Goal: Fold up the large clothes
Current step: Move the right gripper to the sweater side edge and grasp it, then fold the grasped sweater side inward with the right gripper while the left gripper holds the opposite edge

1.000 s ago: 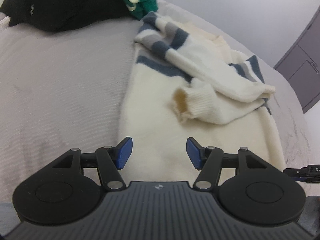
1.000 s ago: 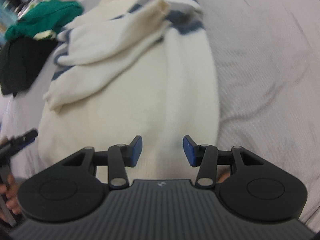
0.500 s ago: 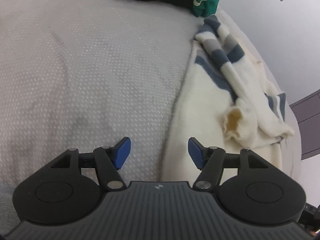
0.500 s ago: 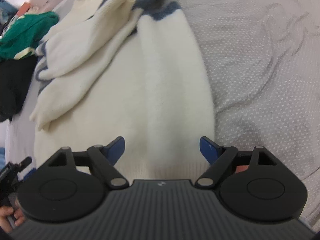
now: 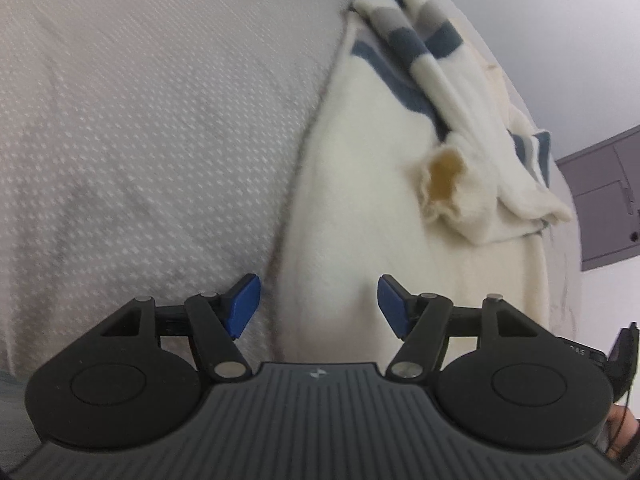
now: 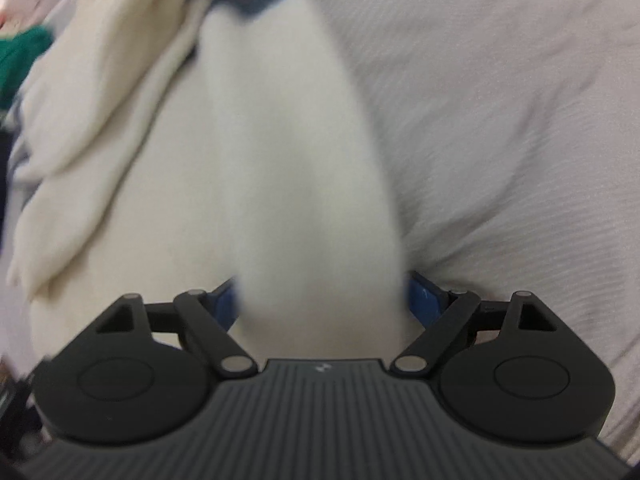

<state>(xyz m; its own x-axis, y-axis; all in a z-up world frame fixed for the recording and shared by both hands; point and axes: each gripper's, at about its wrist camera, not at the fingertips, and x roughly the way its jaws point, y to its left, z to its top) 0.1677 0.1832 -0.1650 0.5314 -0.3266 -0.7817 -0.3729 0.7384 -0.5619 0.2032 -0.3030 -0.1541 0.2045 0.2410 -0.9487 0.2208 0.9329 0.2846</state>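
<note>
Cream knitted sweater with blue-grey stripes (image 5: pixel 360 216), flat on pale grey dotted bedspread (image 5: pixel 140 120); left gripper (image 5: pixel 319 304) released, straddling its edge; right gripper (image 6: pixel 322 300) released, jaws lately widened, hem between them.

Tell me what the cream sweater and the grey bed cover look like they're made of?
The sweater looks like a soft, fuzzy knit, perhaps wool or acrylic: matte nap, ribbed cuff, blue and grey stripes knitted in. The bed cover looks like a thin woven fabric, perhaps cotton: matte, with a fine pattern of raised dots and soft creases. Neither fibre can be told for certain.
</note>
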